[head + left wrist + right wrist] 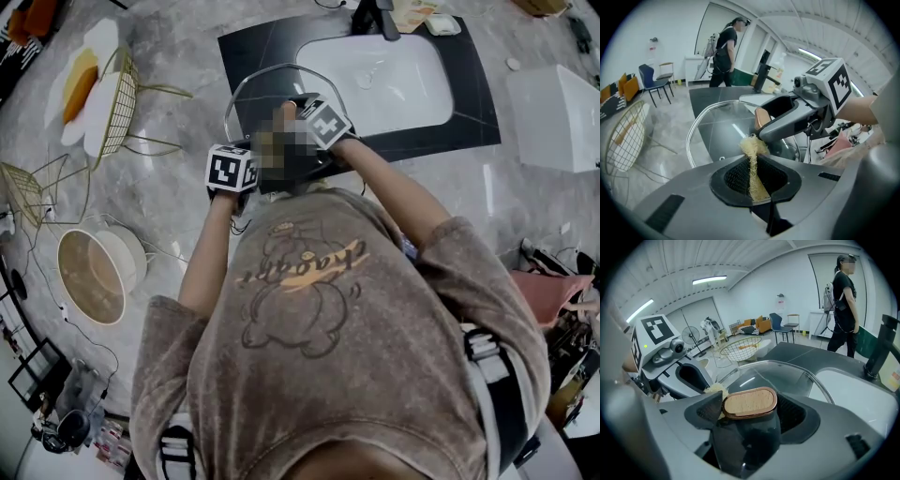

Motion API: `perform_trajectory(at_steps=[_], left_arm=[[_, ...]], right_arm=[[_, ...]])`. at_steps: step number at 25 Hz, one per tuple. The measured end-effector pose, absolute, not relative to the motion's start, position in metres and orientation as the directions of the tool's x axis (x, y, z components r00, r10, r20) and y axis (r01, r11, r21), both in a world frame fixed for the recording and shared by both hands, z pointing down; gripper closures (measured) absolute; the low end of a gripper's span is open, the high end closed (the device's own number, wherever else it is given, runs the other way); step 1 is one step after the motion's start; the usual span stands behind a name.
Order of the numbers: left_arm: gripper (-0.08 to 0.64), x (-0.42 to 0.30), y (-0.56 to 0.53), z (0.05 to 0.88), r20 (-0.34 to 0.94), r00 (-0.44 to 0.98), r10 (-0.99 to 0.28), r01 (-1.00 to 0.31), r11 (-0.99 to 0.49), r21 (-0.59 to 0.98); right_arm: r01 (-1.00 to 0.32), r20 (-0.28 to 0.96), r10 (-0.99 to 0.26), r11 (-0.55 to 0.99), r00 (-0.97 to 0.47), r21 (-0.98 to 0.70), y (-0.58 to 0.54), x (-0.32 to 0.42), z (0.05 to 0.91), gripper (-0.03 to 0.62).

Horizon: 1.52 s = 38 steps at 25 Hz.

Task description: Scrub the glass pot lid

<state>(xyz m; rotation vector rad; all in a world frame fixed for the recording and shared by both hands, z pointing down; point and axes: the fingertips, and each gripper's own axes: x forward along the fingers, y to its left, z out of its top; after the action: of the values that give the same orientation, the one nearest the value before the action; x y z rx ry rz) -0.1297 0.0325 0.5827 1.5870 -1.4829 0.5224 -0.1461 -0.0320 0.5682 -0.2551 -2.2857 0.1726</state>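
The right gripper's (748,420) jaws pinched the wooden-topped knob (750,402) of the glass lid (258,82), holding it over the counter (178,192) just in front of the sink (394,70). The left gripper's (752,177) jaws were closed on a yellow fibrous scrubber (752,149), whose tuft sat just beside the knob.

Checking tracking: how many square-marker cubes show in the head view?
2. One cube on the left gripper, one on the right gripper, both at the glass pot lid; none seems hidden.
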Motion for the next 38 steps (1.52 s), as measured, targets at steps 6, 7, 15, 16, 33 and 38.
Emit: perform_trajectory(at_steps=[6,7,15,16,33,38], left_arm=[[0.505,-0.124,0.04,0.584,0.791,0.158,-0.591,-0.927,0.187,0.324],[0.506,-0.123,0.04,0.584,0.79,0.152,-0.594,-0.925,0.196,0.325],[0.506,-0.107,0.034,0.584,0.777,0.152,-0.611,-0.904,0.231,0.359],[0.506,-0.106,0.033,0.584,0.775,0.147,-0.615,-0.9,0.241,0.362],[0.506,-0.075,-0.005,0.581,0.729,0.111,-0.675,-0.869,0.291,0.401],[0.506,-0.053,-0.01,0.576,0.696,0.182,-0.695,-0.844,0.252,0.473]], right_arm=[[0.128,0.726,0.247,0.968,-0.642,-0.216,-0.032,-0.146,0.568,0.23],[0.129,0.727,0.249,0.967,-0.64,-0.218,-0.032,-0.147,0.568,0.23],[0.12,0.738,0.239,0.97,-0.631,-0.212,-0.034,-0.147,0.568,0.23],[0.118,0.741,0.238,0.97,-0.628,-0.212,-0.034,-0.146,0.568,0.23],[0.105,0.748,0.235,0.97,-0.621,-0.217,-0.036,-0.145,0.57,0.232],[0.117,0.744,0.243,0.969,-0.622,-0.218,-0.034,-0.145,0.569,0.232]])
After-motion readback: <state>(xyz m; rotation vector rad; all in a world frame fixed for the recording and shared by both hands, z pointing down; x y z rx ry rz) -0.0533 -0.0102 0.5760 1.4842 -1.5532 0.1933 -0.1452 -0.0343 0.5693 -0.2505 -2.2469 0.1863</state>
